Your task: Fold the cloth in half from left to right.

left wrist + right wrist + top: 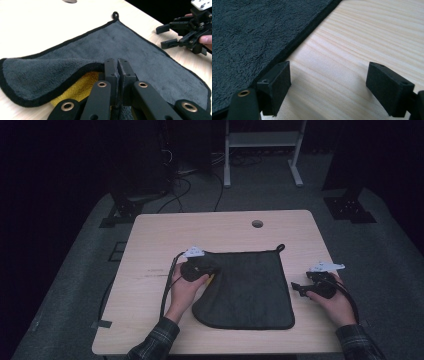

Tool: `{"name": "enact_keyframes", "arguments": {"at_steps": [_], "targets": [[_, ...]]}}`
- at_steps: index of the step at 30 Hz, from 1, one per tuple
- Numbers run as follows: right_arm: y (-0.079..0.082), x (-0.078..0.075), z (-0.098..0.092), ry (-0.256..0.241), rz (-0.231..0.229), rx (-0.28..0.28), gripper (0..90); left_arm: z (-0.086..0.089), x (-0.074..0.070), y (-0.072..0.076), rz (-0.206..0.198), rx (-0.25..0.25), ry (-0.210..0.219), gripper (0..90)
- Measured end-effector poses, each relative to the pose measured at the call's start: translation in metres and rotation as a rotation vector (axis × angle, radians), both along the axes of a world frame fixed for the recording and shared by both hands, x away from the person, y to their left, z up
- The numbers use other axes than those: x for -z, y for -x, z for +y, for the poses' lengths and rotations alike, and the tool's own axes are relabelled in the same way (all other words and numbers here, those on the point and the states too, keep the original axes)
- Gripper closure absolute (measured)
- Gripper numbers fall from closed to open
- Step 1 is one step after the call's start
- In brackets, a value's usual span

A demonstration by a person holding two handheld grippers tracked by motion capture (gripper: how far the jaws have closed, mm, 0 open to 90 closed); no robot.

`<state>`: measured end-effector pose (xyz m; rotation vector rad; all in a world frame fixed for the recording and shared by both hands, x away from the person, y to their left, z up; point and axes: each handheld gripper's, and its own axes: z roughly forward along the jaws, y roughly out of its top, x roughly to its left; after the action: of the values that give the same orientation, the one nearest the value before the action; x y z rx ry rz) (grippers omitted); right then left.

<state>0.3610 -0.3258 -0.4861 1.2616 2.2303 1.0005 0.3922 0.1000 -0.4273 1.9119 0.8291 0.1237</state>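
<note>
Black rubbery pads of the left gripper are pressed together on the bound edge of a dark grey microfibre towel, pinching it where the near-left corner has been lifted and turned over. Just below and to the left of those pads the towel's yellow underside shows inside the fold; beyond them the grey face lies flat on the table and runs out to a small hanging loop at the far corner.

Across the cloth, the right gripper has its jaws spread wide with nothing between them. Bare pale wood of the table lies between the two pads, and the towel's black-bound right edge runs just beside the left pad, close to it but not gripped. In the high view that gripper sits just off the towel's right side, held in the person's right hand.

My reading is that a fold is beginning: one corner is caught, the other side is not yet. The next move likely calls for the right jaws to slide onto the near-right edge and close, so both sides rise together; lifting one corner alone would drag the cloth askew.

By count: one towel, one loop, two grippers, two hands, one table, and one round hole in the tabletop, well beyond the cloth.
</note>
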Motion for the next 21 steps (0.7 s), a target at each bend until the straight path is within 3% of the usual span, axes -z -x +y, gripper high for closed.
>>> {"name": "enact_keyframes", "arguments": {"at_steps": [10, 21], "targets": [[0.0, 0.0, 0.0, 0.0, 0.0, 0.0, 18.7, -0.022, 0.0, -0.004, -0.006, 0.056, 0.005, 87.0], [0.0, 0.0, 0.0, -0.001, 0.001, -0.001, 18.5, -0.044, -0.001, -0.011, -0.002, 0.077, 0.031, 87.0]]}}
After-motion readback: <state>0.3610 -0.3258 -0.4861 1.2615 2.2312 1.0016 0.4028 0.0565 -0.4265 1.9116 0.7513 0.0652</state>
